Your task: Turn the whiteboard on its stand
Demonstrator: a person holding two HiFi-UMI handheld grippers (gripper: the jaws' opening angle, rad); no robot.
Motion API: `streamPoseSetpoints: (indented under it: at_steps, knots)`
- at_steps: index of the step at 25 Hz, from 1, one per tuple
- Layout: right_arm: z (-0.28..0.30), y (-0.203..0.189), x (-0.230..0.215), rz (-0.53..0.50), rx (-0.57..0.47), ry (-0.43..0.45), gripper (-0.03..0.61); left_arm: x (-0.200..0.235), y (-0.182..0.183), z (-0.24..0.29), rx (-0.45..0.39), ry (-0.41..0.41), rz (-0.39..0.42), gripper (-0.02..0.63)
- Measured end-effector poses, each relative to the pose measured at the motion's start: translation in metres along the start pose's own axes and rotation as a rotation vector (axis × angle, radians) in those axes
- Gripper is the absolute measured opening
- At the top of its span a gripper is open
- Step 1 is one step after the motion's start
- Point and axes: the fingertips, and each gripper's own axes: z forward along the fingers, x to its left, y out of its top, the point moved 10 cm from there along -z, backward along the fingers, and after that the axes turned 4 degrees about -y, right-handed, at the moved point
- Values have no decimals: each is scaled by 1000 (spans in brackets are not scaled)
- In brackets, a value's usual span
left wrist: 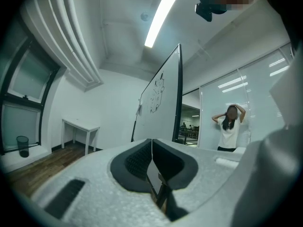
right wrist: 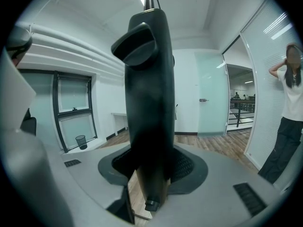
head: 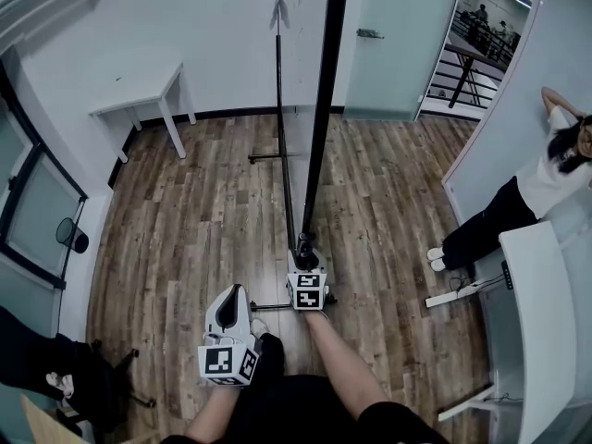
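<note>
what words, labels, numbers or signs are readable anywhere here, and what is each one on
No text in these views can be read as words.
whiteboard: dark hand-drawn marks on its face, too small and blurred to read.
left cube: black-and-white square marker patterns, no letters or numbers.
right cube: the same kind of square patterns, no letters or numbers.
Elsewhere: no print, label or sign shows.

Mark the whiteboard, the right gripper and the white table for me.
whiteboard (left wrist: 164,115), left gripper view, on its white writing face.
right gripper (head: 303,245), head view, between its fingertips.
white table (head: 139,92), head view, on its bare top.
</note>
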Motion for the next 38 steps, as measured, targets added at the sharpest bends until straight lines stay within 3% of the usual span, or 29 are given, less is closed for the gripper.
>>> streamPoseSetpoints:
  at_steps: [19, 38]
  knots:
    - [-104, -37, 16, 2, 20, 30, 172, -63, -13, -127, -11, 74, 19, 20]
    - [-184, -64, 32, 0, 43, 38, 173, -96, -8, -190, 47, 100, -13, 20]
